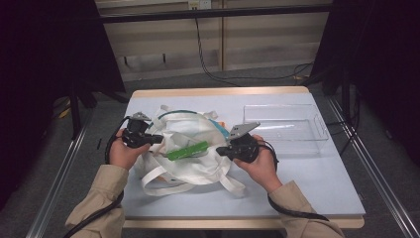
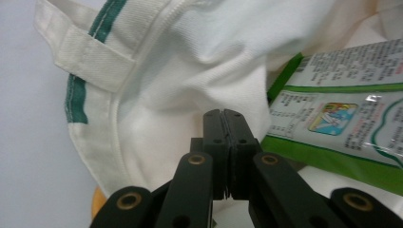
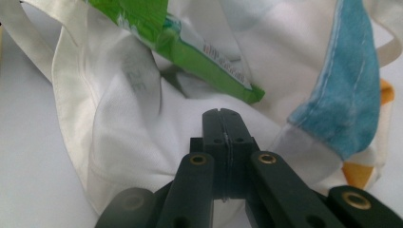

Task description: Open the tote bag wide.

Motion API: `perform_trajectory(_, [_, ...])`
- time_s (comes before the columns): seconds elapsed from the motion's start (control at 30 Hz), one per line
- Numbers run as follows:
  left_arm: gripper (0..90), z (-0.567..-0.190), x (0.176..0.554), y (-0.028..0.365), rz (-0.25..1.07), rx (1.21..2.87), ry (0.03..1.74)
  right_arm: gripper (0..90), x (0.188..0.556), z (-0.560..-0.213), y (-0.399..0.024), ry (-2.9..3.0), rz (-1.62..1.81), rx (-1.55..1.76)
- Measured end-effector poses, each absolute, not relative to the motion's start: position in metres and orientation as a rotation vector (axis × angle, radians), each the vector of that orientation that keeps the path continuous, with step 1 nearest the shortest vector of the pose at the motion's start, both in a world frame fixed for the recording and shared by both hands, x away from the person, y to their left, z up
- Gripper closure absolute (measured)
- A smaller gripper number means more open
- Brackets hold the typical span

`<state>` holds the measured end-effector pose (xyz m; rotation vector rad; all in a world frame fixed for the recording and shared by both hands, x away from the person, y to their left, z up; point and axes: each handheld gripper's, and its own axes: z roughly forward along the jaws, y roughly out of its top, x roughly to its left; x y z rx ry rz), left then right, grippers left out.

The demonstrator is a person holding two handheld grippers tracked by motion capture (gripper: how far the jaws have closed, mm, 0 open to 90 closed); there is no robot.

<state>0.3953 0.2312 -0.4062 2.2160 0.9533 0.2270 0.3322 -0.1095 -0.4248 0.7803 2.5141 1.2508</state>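
Observation:
A white cloth tote bag with green trim lies rumpled in the middle of the pale blue table. A green snack packet sticks out of its mouth. My left gripper is shut at the bag's left edge, its tips pinching the white fabric next to the packet. My right gripper is shut at the bag's right side, its closed tips buried in the creased fabric below the packet's corner. A blue cloth lies in the bag beside it.
A clear plastic tray stands at the back right of the table. The bag's loose handles trail toward the front edge. Something orange peeks from under the blue cloth. Dark curtains flank the table.

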Motion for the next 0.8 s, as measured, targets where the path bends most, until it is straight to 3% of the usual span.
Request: perform_trajectory(0.8, [89.7, -0.417, 0.357, 0.231, 0.201, 2.231, 0.902, 88.6, 0.370, -0.400, -0.094, 2.518, 1.194, 0.694])
